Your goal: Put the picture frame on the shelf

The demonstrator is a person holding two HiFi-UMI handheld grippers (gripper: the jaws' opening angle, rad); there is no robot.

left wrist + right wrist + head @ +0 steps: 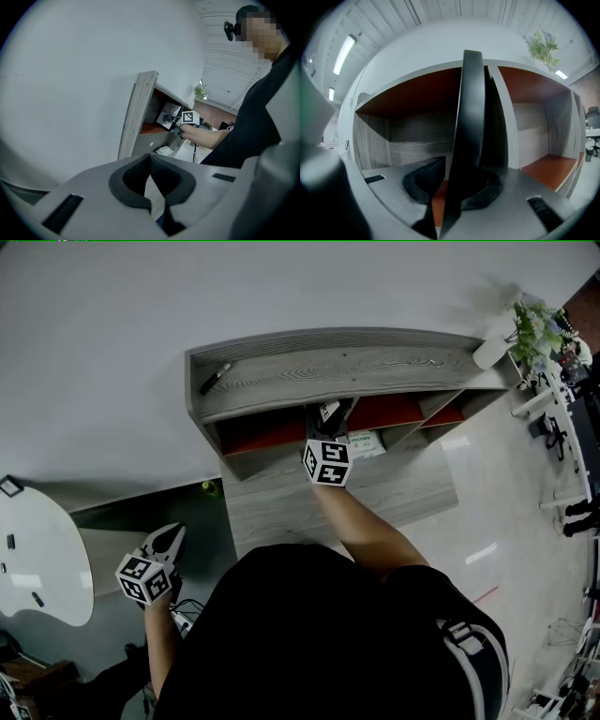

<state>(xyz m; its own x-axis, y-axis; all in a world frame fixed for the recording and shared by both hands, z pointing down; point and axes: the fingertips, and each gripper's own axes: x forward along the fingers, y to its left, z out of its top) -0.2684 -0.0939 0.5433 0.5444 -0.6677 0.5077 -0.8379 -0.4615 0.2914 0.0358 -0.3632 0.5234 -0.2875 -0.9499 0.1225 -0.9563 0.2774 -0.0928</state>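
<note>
The picture frame [328,411] stands upright in the red-floored upper compartment of the grey wooden shelf [328,371]. My right gripper [330,425] reaches into that compartment. In the right gripper view the frame [469,122] runs edge-on between the jaws of my right gripper [454,182]; the left pad [423,180] stands apart from it, so the gripper is open. The left gripper view shows the frame [169,116] with a printed front, and the right gripper [178,124] at it. My left gripper [169,538] hangs low at the left, shut and empty [151,180].
A dark pen [215,378] lies on the shelf top, with a white pot [489,352] and a green plant [534,329] at its right end. A printed box [366,443] sits on the lower shelf. A white round table [37,559] stands at the left.
</note>
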